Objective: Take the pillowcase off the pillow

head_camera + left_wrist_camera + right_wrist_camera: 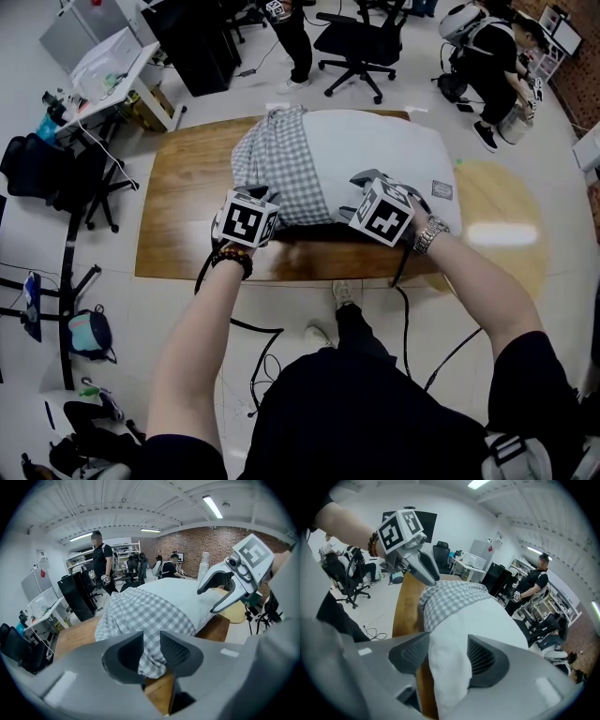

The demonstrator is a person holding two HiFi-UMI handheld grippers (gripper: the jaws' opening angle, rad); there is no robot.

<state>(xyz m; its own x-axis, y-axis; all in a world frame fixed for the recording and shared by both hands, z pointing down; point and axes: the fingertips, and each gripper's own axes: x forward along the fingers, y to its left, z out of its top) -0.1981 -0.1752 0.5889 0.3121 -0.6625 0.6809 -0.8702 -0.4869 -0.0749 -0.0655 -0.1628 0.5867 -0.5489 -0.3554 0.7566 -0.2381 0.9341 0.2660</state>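
A fold of the checked pillowcase (151,620) hangs between the pads of the left gripper (151,638), coming down from 12 o'clock in that gripper's view. The jaws stand a narrow way apart. The cloth fills the gap but does not look pinched.

The right gripper (447,641) has its jaws wider, either side of a corner of the bare white pillow (476,618). The corner bulges down between them from 12 o'clock and lies against the 3 o'clock pad. A strip of table (187,220) shows beside the 9 o'clock pad, so it is not clamped.

In the head view both grippers sit at the pillow's near long edge, at 6 o'clock, the left at the checked part and the right at the white. The pillow lies on the wooden table with its long axis running 9 to 3 o'clock. The pillowcase is bunched over the 9 o'clock end, and the rest toward 3 o'clock is bare.
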